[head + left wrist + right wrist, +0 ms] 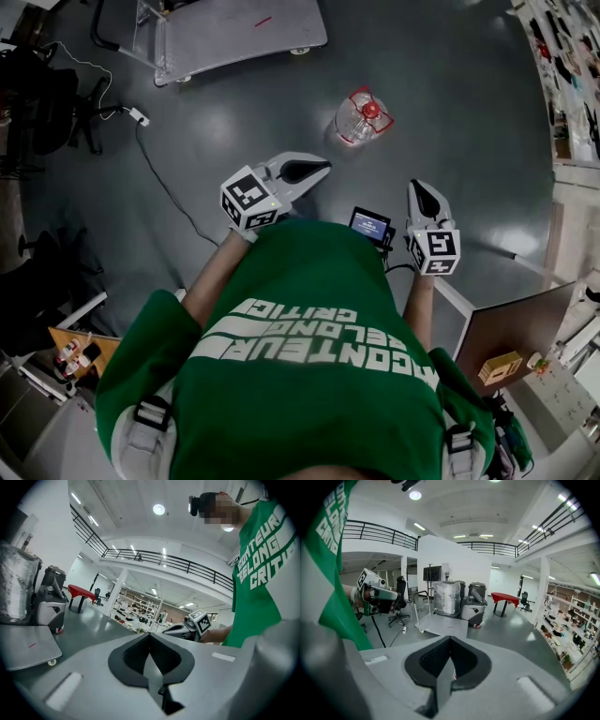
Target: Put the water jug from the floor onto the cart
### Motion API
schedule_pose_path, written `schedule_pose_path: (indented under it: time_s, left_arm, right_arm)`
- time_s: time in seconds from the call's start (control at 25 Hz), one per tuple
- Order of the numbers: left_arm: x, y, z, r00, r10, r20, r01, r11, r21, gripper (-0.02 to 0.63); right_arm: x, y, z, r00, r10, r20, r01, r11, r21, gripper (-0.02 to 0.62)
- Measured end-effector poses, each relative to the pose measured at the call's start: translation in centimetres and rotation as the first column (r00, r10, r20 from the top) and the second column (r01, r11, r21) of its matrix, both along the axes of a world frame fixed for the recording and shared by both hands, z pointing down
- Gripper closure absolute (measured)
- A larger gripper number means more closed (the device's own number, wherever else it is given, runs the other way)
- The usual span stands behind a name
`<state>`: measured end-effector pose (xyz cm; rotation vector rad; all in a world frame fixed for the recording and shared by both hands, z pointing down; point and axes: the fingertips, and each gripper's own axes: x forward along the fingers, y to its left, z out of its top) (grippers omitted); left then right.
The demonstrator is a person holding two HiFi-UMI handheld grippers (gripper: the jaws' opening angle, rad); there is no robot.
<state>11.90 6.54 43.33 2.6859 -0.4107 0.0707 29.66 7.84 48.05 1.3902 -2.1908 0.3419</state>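
jug: clear water jug [362,116] with a red cap, standing on the grey floor [450,112], beyond both claws, touching neither
cart: flat grey cart [234,33] at far left, well apart from the jug; nothing on its deck
left claw: left claw [322,168] jaws pressed together, empty, held over the floor near-left of the jug; its own view [150,639] shows the pads meeting with nothing between
right claw: right claw [419,188] also closed tight, holding nothing, near-right of the jug; its own view [450,644] looks across at the cart [443,625]
person: green shirt [319,347], a claw in each hand
floor extras: power strip [138,116] with a cable, near the cart
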Motion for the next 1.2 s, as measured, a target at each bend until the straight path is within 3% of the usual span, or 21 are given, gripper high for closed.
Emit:
schedule_pose_path:
  time_s: [0.68, 1.2]
  left_arm:
    - [-5.5, -3.1, 1.0, 0.999, -0.036, -0.037, 0.035, 0.999, -0.013, 0.597]
    - [-7.5, -5.3, 2.2, 0.992, -0.12, -0.027, 0.119, 0.992, -0.044, 0.597]
  right_arm:
    - [-6.2, -3.7, 0.1, 0.992, -0.091, -0.082, 0.09, 0.996, -0.023, 0.603]
    - [-7.8, -7.8, 2.2, 0.981, -0.171, -0.088, 0.167, 0.984, -0.059, 0.603]
